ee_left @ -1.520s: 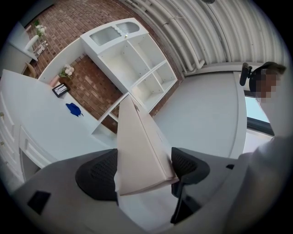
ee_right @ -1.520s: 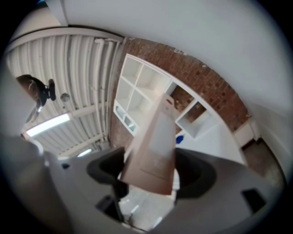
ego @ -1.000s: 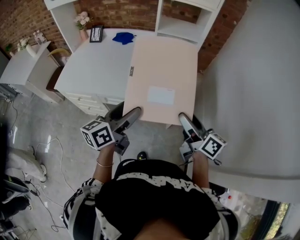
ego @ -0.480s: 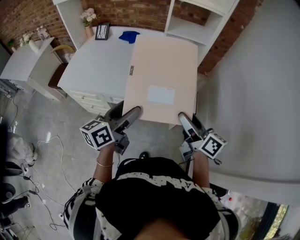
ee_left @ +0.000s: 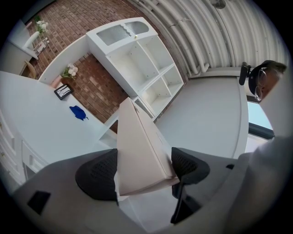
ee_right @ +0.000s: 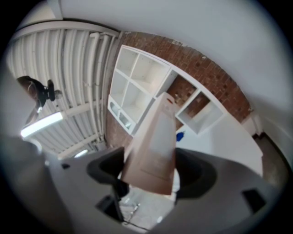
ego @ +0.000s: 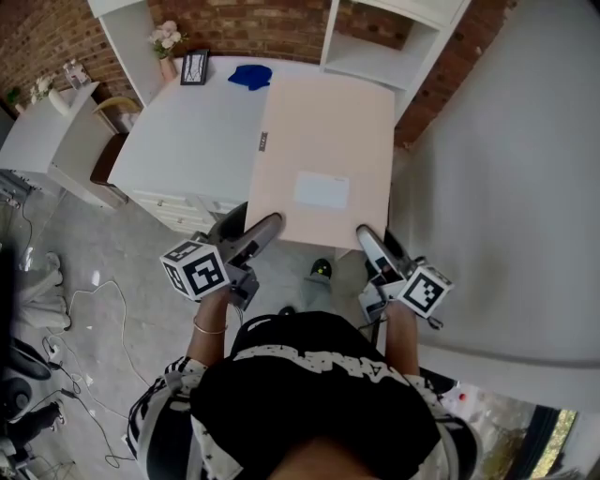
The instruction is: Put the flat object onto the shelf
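Pinkish flat board (ego: 323, 155), pinched at its near edge by my left hand-held gripper (ego: 265, 229) and right hand-held gripper (ego: 367, 241), hangs in the air near the counter (ego: 187, 131), so setting it onto the shelf (ego: 373, 56) ahead is not yet done

Looks like a home-style room staged in some converted industrial unit. The white table (ego: 187, 131) has a vase of flowers (ego: 166, 47) and a picture frame (ego: 194, 67) at its far edge. Behind it are a brick wall (ego: 253, 28) and a white cubby shelf (ego: 375, 47), with loose cables (ego: 97, 278) on the grey floor (ego: 141, 253) beside it and a ribbed metal ceiling (ee_left: 201, 36) overhead.
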Demonstrator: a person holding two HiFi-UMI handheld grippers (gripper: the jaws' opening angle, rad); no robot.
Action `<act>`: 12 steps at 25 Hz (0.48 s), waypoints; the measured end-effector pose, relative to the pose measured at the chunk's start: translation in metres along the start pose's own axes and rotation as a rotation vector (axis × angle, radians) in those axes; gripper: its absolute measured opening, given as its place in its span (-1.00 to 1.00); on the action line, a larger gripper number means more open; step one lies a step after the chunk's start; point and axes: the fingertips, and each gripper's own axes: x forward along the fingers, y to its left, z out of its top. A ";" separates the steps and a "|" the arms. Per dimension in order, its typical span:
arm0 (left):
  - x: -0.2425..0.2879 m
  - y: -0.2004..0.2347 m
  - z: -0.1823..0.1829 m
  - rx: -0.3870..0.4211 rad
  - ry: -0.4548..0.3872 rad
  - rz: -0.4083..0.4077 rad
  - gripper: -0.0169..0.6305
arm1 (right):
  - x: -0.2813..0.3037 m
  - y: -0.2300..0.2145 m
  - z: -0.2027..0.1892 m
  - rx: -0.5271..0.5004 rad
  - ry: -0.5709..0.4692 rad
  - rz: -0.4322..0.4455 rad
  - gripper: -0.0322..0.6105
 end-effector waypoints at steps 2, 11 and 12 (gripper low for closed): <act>0.008 0.002 0.003 0.004 0.003 -0.001 0.23 | 0.003 -0.004 0.006 0.001 -0.006 0.004 0.20; 0.048 0.010 0.020 0.015 0.022 -0.018 0.23 | 0.021 -0.025 0.036 0.000 -0.028 -0.003 0.20; 0.054 0.011 0.022 0.016 0.024 -0.020 0.23 | 0.022 -0.028 0.040 0.000 -0.030 -0.005 0.20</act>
